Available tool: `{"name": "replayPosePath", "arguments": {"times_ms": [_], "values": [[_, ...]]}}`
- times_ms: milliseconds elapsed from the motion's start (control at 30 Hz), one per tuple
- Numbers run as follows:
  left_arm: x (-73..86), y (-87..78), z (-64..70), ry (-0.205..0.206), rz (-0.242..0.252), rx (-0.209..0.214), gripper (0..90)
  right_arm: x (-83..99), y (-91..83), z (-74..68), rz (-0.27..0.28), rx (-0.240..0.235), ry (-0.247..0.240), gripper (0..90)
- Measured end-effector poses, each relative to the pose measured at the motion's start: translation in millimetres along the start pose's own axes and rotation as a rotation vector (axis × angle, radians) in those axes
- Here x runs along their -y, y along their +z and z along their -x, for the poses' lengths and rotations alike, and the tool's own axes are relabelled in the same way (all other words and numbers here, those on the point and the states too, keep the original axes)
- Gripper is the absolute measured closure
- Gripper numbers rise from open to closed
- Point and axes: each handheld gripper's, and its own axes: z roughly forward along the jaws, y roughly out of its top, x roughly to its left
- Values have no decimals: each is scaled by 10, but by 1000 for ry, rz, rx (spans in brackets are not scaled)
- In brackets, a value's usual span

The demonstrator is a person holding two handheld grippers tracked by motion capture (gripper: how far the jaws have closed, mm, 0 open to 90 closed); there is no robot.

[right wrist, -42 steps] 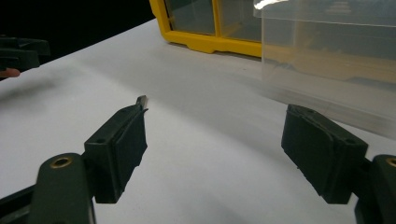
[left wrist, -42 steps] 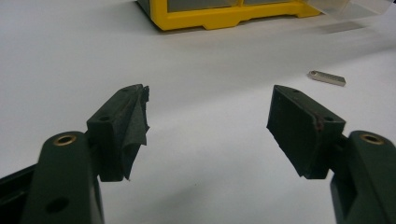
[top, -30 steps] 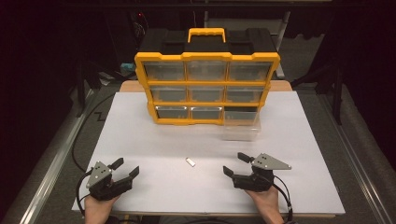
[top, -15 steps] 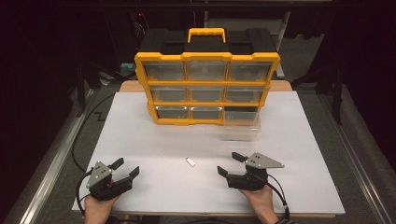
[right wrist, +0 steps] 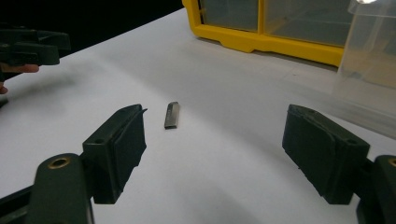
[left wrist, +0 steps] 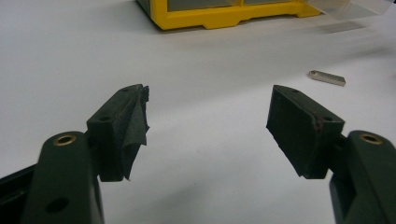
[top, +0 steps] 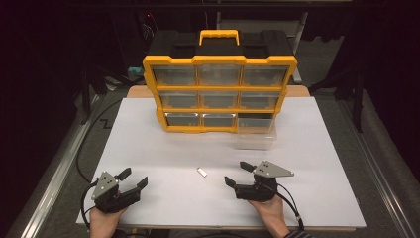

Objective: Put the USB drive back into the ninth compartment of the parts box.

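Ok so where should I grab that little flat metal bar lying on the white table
Take the small flat grey metal bar across its narrow width at mid-length, coming straight down from above. It lies flat on the white table, so only its long side edges offer grip. The open right tool is nearest.

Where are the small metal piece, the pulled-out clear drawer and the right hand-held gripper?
small metal piece [top: 201,172], high view, middle of its top face.
clear drawer [top: 256,134], high view, its front wall.
right hand-held gripper [top: 238,173], high view, midway between its open fingertips.
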Motion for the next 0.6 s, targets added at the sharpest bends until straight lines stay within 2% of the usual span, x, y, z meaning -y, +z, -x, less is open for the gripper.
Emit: {"name": "replayPosePath", "arguments": {"times_ms": [333, 600], "values": [[0, 0, -2, -2, 0, -1, 295, -35, 105, -60, -12, -18, -6, 224], [1, -4, -4, 0, 1, -3, 295, -104, 219, -128, -64, -44, -6, 254]]}}
